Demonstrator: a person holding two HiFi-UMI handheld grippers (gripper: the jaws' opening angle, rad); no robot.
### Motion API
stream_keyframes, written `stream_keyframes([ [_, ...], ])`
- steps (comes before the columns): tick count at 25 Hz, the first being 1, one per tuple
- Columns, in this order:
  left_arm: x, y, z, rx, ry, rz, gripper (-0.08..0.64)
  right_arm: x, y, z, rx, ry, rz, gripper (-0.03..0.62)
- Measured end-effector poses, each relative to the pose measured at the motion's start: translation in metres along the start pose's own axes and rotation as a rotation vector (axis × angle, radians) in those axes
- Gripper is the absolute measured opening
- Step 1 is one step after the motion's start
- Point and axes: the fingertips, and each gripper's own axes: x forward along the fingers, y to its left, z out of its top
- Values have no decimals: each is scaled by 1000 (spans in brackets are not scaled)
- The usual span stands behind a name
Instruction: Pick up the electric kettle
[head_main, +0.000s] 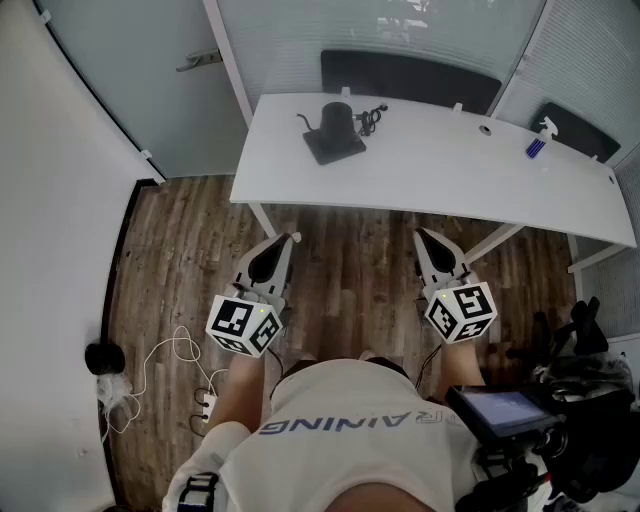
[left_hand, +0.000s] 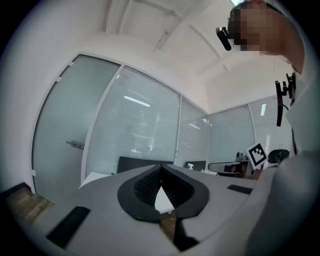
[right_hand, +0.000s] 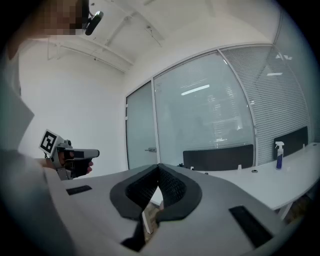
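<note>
The black gooseneck electric kettle (head_main: 335, 120) stood on its flat square black base (head_main: 336, 150) near the left end of the long white table (head_main: 440, 170), untouched. Well short of it, above the brown wood-plank floor (head_main: 350, 270), the person held the left gripper (head_main: 292, 238) and the right gripper (head_main: 420, 233) level, the jaws of each pressed together with nothing between them.
</note>
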Motion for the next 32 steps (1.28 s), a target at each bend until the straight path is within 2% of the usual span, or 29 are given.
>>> stream_keyframes([
  [11,-4,-10,-9,-8,15,-17,17,-8,7,0,-36,5,4,11],
  [24,7,-30,-10,-2,37,-6,17,-15,-12,-4,13,-11,33,12],
  [32,31,-58,-23,6,45,29,17,-21,-32,-12,-21,0,153,12],
])
